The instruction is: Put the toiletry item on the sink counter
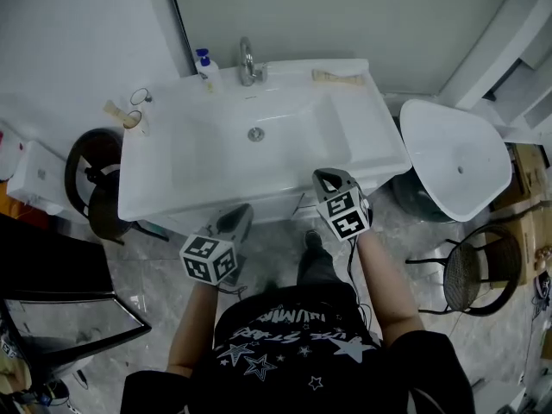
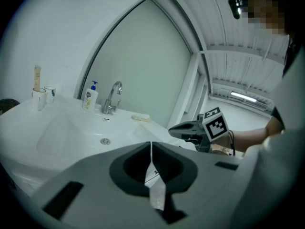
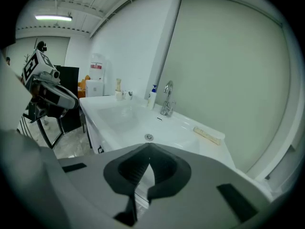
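My left gripper (image 1: 240, 216) and right gripper (image 1: 329, 178) in front of the sink counter (image 1: 379, 149), both finger pairs closed together, empty, toiletry item (image 1: 336, 76) lying near the faucet (image 1: 248, 63)

Bright, even light; fisheye edges.

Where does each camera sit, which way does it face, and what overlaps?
Head view: on the person's head, steeply down onto the sink; both forearms, torso, left claw and right claw show.
Left gripper view: rides the left claw, faces the faucet across the basin; own shut jaws below.
Right gripper view: rides the right claw, faces the same faucet; own shut jaws below.
Shared: all see the faucet; each gripper view catches the other claw.
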{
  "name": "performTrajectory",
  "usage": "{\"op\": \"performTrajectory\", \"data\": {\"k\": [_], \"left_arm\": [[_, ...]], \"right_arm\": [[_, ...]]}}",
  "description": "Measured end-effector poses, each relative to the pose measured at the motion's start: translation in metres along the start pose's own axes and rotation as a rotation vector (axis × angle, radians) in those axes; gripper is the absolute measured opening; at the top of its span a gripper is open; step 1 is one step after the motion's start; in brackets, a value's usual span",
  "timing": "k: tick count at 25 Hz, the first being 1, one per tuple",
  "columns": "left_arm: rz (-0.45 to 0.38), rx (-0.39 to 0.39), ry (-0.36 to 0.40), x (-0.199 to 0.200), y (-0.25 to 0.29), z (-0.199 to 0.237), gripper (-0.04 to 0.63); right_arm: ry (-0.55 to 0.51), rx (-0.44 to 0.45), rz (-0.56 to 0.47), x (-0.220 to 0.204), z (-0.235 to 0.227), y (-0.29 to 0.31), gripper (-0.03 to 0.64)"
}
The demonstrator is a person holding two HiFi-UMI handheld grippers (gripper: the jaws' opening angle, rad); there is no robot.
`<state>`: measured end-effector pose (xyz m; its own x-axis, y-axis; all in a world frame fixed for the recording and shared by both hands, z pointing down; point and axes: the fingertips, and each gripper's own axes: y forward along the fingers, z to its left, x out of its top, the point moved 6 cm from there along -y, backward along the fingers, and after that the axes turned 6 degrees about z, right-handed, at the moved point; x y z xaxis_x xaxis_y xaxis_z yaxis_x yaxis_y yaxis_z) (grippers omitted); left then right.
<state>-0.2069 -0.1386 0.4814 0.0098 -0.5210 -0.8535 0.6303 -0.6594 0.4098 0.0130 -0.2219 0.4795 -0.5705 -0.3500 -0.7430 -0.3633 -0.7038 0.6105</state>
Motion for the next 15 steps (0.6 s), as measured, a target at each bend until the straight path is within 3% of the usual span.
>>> {"op": "performTrajectory", "data": {"k": [8,15], "left_arm": [[0.018,-0.037,0.039,-0.024,-0.031,-0.012,0.020],[0.038,-0.078,0.032,-0.038,-0.025,-0.022,0.020]], "right_arm": [[0.080,-0.006,0.023,-0.022,0.038,-0.036,0.015],[0.149,-0.037,0.049,-0.055,0.042,-0.061,0.014]]}}
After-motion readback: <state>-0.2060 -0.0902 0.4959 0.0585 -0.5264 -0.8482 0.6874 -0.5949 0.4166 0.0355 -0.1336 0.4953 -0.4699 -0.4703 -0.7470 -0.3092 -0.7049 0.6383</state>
